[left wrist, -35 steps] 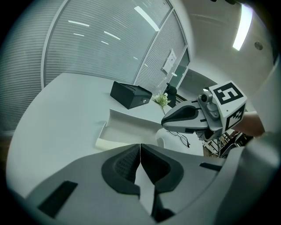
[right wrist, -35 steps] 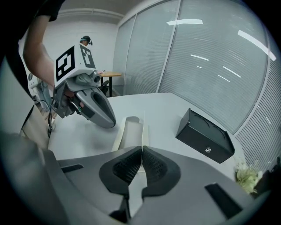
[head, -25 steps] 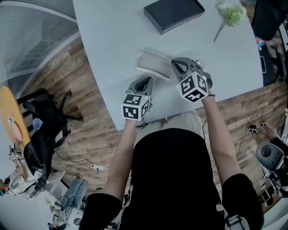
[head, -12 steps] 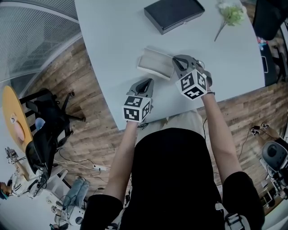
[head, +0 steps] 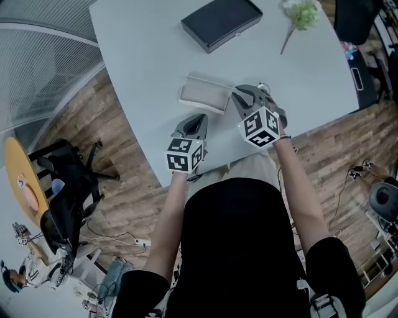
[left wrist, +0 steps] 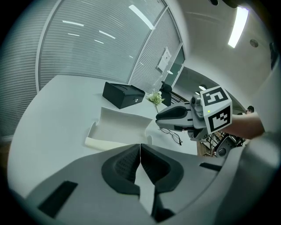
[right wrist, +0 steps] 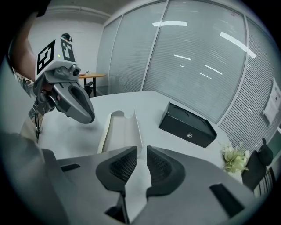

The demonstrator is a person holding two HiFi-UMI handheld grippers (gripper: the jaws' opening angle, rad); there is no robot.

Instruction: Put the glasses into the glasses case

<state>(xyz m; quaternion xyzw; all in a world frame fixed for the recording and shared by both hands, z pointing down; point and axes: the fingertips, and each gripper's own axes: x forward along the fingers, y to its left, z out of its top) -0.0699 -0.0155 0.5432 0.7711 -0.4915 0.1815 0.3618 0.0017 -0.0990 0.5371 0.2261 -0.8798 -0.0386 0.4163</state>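
The white glasses case (head: 202,96) lies open on the table, its trough showing in the left gripper view (left wrist: 120,127) and the right gripper view (right wrist: 120,129). The thin-framed glasses (left wrist: 172,134) lie on the table just under the right gripper (left wrist: 175,115), to the case's right. My right gripper (head: 238,93) (right wrist: 142,151) hovers by the case's right end. Its jaws have just been opening: a narrow gap shows, with nothing between them. My left gripper (head: 198,118) (left wrist: 140,147) is shut and empty, just in front of the case, and shows in the right gripper view (right wrist: 72,101).
A black box (head: 221,22) (right wrist: 186,124) stands at the back of the white table (head: 143,74). A small flower sprig (head: 301,12) (right wrist: 235,160) lies at the back right. The table's front edge runs just behind both grippers. Chairs and cables are on the wooden floor.
The right gripper's tips were at the case's right end; now they stand a little off it, with the jaws parted. The left gripper has kept its place.
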